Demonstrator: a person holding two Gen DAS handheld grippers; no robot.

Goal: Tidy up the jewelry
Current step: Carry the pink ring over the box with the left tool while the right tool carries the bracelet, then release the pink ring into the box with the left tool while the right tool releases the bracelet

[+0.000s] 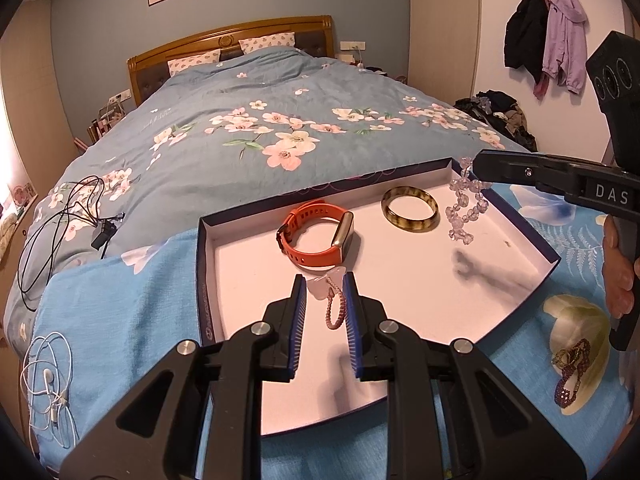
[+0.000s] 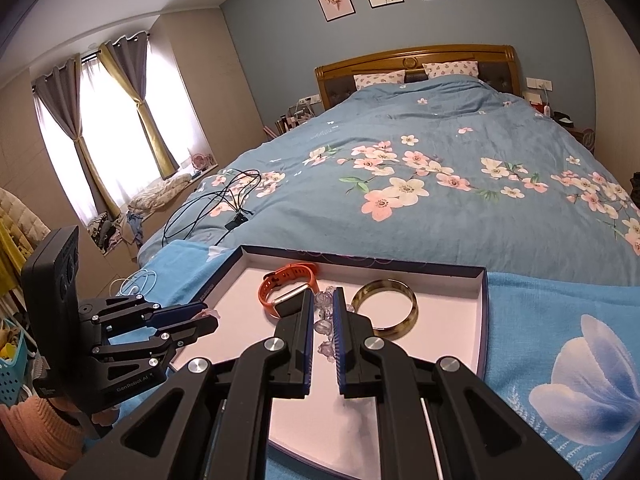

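A shallow white-lined box lid with a dark blue rim lies on a light blue cloth on the bed. In it are an orange watch band and an amber bangle. My left gripper is shut on a pale pink pendant with a pink braided cord dangling just over the lid's near part. My right gripper is shut on a clear bead bracelet that hangs above the lid's far right corner.
A dark beaded necklace lies on the cloth right of the lid. Black cables and white earphones lie on the bed to the left. The flowered quilt stretches beyond. A person's hand holds the right gripper.
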